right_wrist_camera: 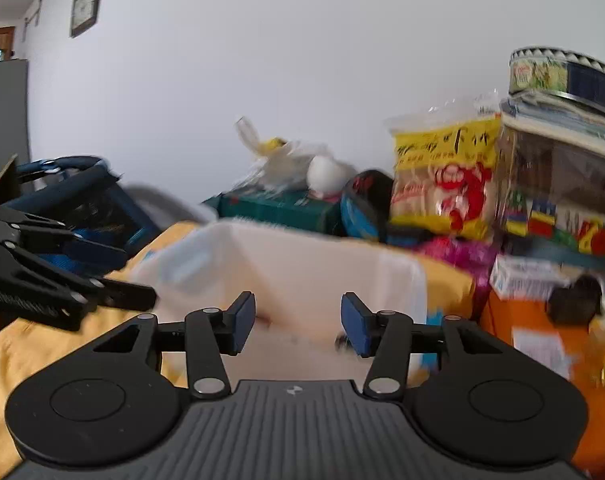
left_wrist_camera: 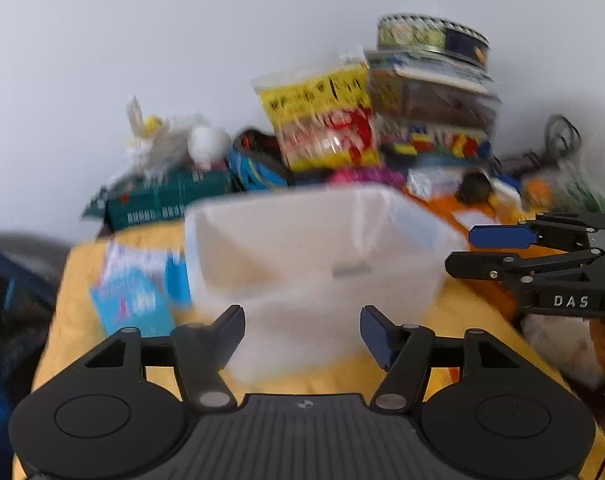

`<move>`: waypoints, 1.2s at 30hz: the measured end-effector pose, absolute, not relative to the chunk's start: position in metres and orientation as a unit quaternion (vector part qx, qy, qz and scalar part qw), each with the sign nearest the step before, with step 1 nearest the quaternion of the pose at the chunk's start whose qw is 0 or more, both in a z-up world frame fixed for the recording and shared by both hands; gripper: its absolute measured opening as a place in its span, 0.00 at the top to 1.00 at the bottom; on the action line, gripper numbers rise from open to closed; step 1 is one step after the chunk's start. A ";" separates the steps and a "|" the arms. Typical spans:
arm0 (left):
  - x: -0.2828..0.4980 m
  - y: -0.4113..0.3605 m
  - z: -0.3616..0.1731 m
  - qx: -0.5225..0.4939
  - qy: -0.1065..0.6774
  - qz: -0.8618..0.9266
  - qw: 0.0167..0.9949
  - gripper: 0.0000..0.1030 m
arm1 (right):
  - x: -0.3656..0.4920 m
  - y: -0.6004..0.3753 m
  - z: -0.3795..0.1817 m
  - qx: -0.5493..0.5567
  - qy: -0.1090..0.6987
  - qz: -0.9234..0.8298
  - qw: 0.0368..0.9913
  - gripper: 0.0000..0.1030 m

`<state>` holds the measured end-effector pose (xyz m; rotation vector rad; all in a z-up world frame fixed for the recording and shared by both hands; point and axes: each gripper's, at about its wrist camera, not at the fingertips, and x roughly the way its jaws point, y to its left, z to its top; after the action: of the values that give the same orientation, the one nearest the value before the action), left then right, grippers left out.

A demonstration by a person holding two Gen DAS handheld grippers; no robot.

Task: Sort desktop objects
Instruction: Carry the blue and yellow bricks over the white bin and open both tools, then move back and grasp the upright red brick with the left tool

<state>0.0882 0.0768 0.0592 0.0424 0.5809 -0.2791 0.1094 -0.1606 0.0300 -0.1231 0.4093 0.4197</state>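
A white translucent plastic bin (left_wrist_camera: 302, 248) stands on the yellow cloth (left_wrist_camera: 74, 312), straight ahead of both grippers. My left gripper (left_wrist_camera: 302, 332) is open just in front of the bin's near wall, with nothing between its blue pads. My right gripper (right_wrist_camera: 298, 320) is also open, over the bin's (right_wrist_camera: 302, 264) near rim, and holds nothing. In the left wrist view the right gripper (left_wrist_camera: 462, 252) reaches in from the right beside the bin. In the right wrist view the left gripper (right_wrist_camera: 122, 276) comes in from the left. Both pictures are blurred.
Behind the bin the clutter is dense: a yellow snack bag (left_wrist_camera: 322, 120), a green box (left_wrist_camera: 162, 200), a white plastic bag (left_wrist_camera: 158, 140), a box of coloured blocks (left_wrist_camera: 442, 136) and a round tin (left_wrist_camera: 430, 38) on stacked books. A light blue packet (left_wrist_camera: 134, 300) lies left of the bin.
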 end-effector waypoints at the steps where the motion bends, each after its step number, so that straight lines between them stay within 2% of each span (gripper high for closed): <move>1: 0.080 0.075 0.050 0.027 0.295 -0.137 0.945 0.35 | 0.099 -0.165 0.023 -0.062 0.212 0.215 0.951 0.50; 6: 0.056 0.061 0.001 0.121 0.334 -0.129 0.926 0.36 | 0.055 -0.178 -0.023 -0.063 0.293 0.230 0.926 0.50; 9: 0.060 0.053 -0.019 0.178 0.348 -0.134 0.911 0.48 | 0.040 -0.187 -0.042 -0.046 0.329 0.214 0.919 0.50; 14: 0.074 0.038 -0.043 0.264 0.353 -0.166 0.882 0.56 | 0.029 -0.192 -0.052 -0.045 0.353 0.190 0.915 0.50; 17: 0.086 0.039 -0.055 0.306 0.353 -0.156 0.871 0.56 | 0.026 -0.189 -0.050 -0.052 0.351 0.195 0.914 0.50; 18: 0.089 0.041 -0.054 0.300 0.356 -0.151 0.872 0.59 | 0.022 -0.189 -0.050 -0.053 0.348 0.197 0.915 0.50; 19: 0.095 0.045 -0.052 0.283 0.373 -0.143 0.872 0.72 | 0.021 -0.189 -0.050 -0.054 0.346 0.198 0.915 0.50; 22: 0.096 0.067 -0.032 0.123 0.414 -0.174 0.885 0.73 | 0.016 -0.188 -0.053 -0.057 0.344 0.197 0.916 0.50; 26: 0.076 0.088 -0.031 -0.126 0.465 -0.255 0.838 0.73 | 0.015 -0.189 -0.056 -0.054 0.348 0.196 0.915 0.50; 29: 0.059 0.084 -0.053 -0.215 0.503 -0.280 0.789 0.73 | 0.017 -0.188 -0.058 -0.049 0.354 0.201 0.912 0.50; 33: 0.041 0.076 -0.066 -0.198 0.508 -0.254 0.799 0.71 | 0.019 -0.182 -0.058 -0.056 0.350 0.216 0.910 0.50; 34: 0.038 0.076 -0.062 -0.181 0.498 -0.249 0.811 0.65 | 0.019 -0.180 -0.057 -0.060 0.347 0.221 0.909 0.50; 35: 0.035 0.076 -0.056 -0.154 0.485 -0.237 0.828 0.55 | 0.019 -0.178 -0.056 -0.065 0.344 0.224 0.910 0.50; 36: 0.032 0.076 -0.050 -0.119 0.471 -0.221 0.846 0.51 | 0.019 -0.177 -0.056 -0.068 0.341 0.227 0.910 0.50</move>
<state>0.0320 0.0758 -0.0499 -0.2511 0.9936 -0.4657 0.0193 -0.1767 -0.0560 -0.1405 0.7033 0.4686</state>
